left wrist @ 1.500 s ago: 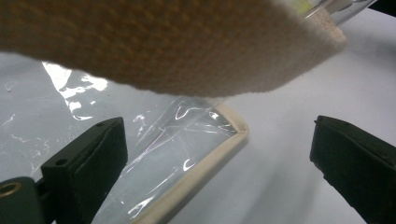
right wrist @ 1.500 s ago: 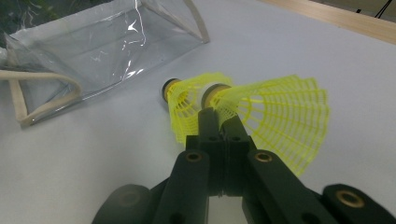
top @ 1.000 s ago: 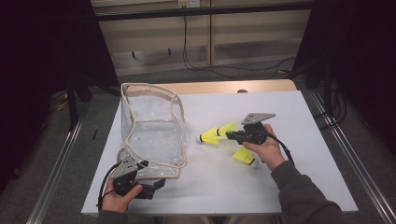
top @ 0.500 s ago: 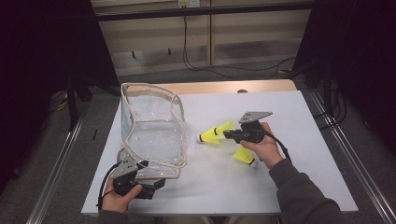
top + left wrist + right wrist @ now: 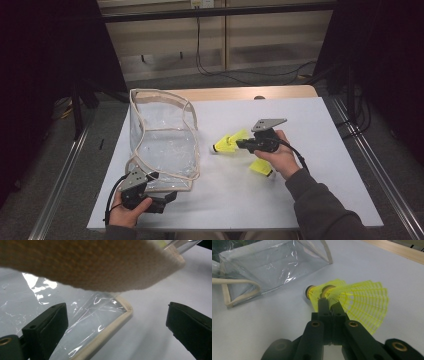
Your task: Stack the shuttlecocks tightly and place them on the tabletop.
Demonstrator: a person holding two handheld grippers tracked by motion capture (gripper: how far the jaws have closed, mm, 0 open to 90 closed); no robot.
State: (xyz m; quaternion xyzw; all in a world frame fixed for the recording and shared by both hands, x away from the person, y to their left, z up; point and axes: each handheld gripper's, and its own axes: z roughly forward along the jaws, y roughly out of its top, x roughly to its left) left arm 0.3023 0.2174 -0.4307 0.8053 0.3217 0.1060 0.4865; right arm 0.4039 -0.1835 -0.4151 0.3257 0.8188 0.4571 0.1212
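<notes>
A clear plastic bag (image 5: 162, 140) with beige trim stands open on the white table (image 5: 325, 125), left of centre. My right gripper (image 5: 241, 145) is shut on the skirt of a yellow shuttlecock (image 5: 227, 142), just right of the bag. In the right gripper view the gripper (image 5: 329, 302) pinches the yellow mesh (image 5: 359, 302), and a second cork tip (image 5: 308, 291) shows beside it; the bag (image 5: 274, 265) lies beyond. My left gripper (image 5: 167, 197) sits at the bag's near corner, open. In the left gripper view its jaws (image 5: 117, 322) straddle the bag's trimmed corner (image 5: 125, 312) without touching it.
Another yellow shuttlecock (image 5: 261, 167) lies on the table under the right hand. A beige strap (image 5: 87, 262) of the bag hangs close over the left gripper's camera. A wooden edge (image 5: 240, 93) runs along the table's back, and metal rails (image 5: 55, 200) flank both sides.
The right gripper with its shuttlecock has edged slightly left toward the bag. The left gripper has stayed in place.
</notes>
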